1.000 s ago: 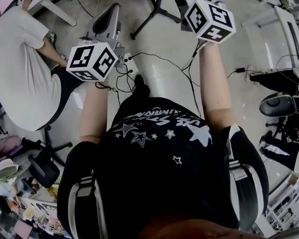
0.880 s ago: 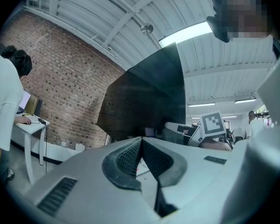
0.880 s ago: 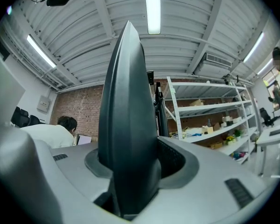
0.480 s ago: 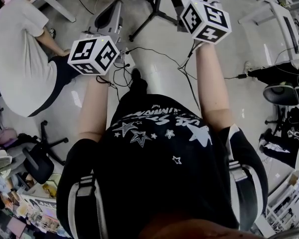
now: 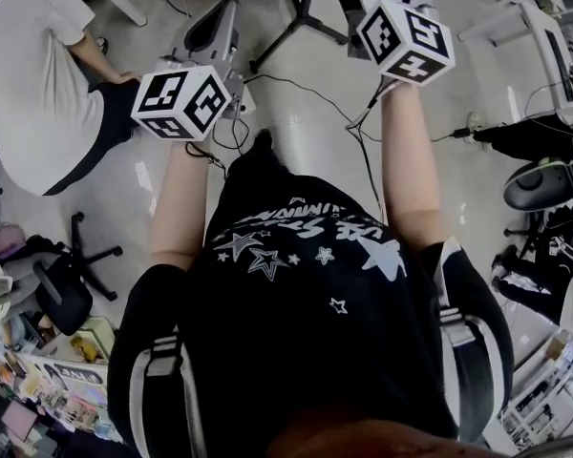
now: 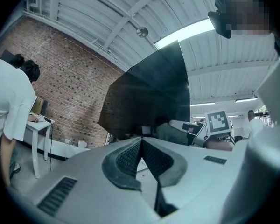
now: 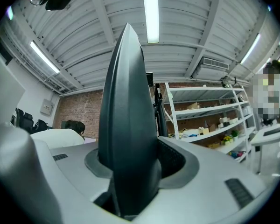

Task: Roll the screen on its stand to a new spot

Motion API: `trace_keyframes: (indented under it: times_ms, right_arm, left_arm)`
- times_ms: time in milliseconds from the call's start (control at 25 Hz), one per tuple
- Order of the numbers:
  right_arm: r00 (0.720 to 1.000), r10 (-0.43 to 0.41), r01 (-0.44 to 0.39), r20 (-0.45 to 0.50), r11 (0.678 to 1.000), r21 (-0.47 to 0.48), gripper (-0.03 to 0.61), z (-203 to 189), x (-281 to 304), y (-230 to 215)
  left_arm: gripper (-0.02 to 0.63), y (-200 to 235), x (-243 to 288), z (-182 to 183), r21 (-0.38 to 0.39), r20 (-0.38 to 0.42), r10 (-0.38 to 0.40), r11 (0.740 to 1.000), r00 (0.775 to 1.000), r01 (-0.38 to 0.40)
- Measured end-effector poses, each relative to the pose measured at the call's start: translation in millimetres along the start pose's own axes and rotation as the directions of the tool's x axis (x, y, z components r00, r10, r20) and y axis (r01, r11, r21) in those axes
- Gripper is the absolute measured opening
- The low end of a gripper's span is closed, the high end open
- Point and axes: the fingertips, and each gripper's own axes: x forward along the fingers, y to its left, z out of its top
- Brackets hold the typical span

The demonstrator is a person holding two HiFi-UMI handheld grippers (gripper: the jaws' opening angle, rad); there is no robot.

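The screen (image 6: pixel 149 94) is a large dark panel that rises just beyond my left gripper (image 6: pixel 141 141), whose ribbed pads meet at the tip with nothing between them. In the right gripper view the screen's dark edge (image 7: pixel 127 101) stands upright between the jaws, and my right gripper (image 7: pixel 130 164) is shut on it. From above, the left gripper (image 5: pixel 220 17) points forward over the floor. The right gripper's marker cube (image 5: pixel 406 41) sits higher at the right, and its jaws run off the top edge. A black wheeled base (image 5: pixel 291 17) stands between the two.
A person in a white shirt (image 5: pixel 33 74) crouches at the left near a white table (image 6: pixel 37 127). Cables (image 5: pixel 306 113) trail across the floor ahead. An office chair (image 5: pixel 62 289) is at my left, a desk (image 5: pixel 544 36) at the right, and shelves (image 7: pixel 210 120) beyond.
In the head view the floor, cables and the person in white have slid up and to the left. Both grippers keep their pose and the right one keeps its hold.
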Motion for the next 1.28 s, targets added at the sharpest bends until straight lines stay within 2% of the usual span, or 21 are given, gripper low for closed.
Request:
trace_keyframes:
  times_ms: [240, 520, 960, 1280]
  right_arm:
    - [1.000, -0.007, 0.006, 0.023, 1.000, 0.020, 0.215, 4, -27, 7]
    - [1.000, 0.005, -0.005, 0.017, 1.000, 0.020, 0.215, 7, -27, 4]
    - [0.999, -0.029, 0.028, 0.035, 0.999, 0.036, 0.216, 6, -25, 0]
    - [1.000, -0.016, 0.015, -0.025, 1.000, -0.011, 0.215, 5, -23, -1]
  left_arm:
    - [0.011, -5, -9, 0, 0.006, -0.011, -0.027, 1.000, 1.000, 0.027]
    - [0.011, -17, -6, 1, 0.013, -0.020, -0.068, 0.998, 0.998, 0.068]
    - [0.011, -12, -13, 6, 0.006, -0.031, -0.076, 0.997, 0.997, 0.076]
    - [0.011, -9, -25, 14, 0.007, -0.031, -0.095, 0.995, 0.995, 0.095]
